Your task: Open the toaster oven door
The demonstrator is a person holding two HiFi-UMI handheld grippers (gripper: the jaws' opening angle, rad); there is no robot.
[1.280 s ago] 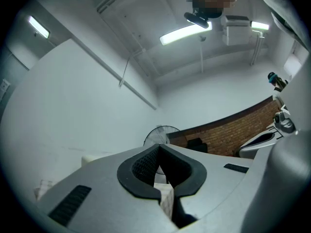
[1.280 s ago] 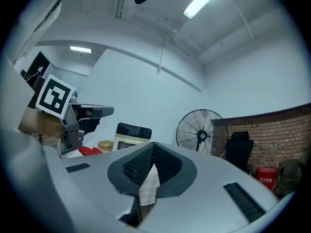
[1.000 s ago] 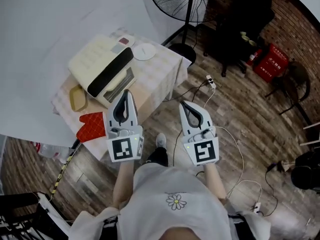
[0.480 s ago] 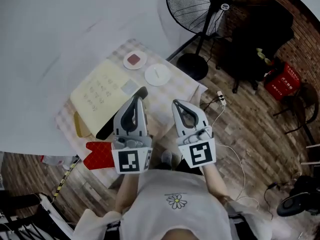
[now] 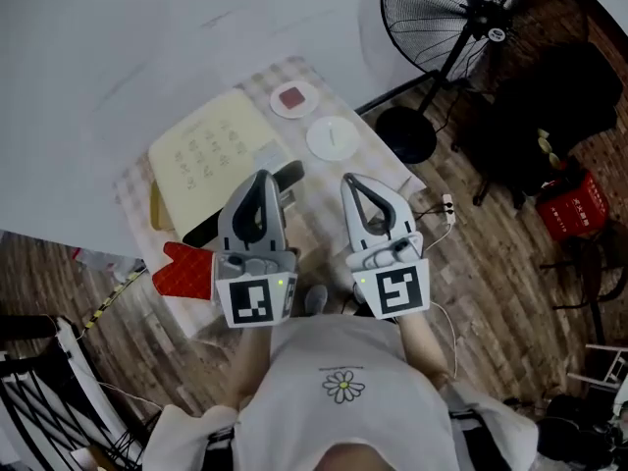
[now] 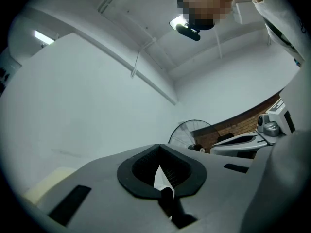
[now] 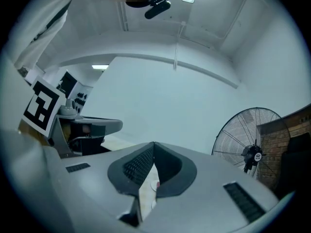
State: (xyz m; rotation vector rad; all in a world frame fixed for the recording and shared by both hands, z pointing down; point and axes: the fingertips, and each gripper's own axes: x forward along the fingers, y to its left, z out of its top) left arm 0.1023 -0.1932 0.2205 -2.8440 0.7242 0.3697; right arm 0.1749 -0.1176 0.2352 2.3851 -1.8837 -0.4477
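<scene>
Smooth cream toaster oven (image 5: 209, 155), checked cloth table cover (image 5: 378, 165), wood-plank floor (image 5: 496, 268) (matt)

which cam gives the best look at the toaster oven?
Head view: toaster oven seen from above, front partly behind left gripper. Left gripper view shows perhaps a cream sliver; right gripper view, nothing of it.

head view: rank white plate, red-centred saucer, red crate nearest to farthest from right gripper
1. white plate, just ahead of the right gripper.
2. red-centred saucer, further back and left.
3. red crate, far right, low down.
</scene>
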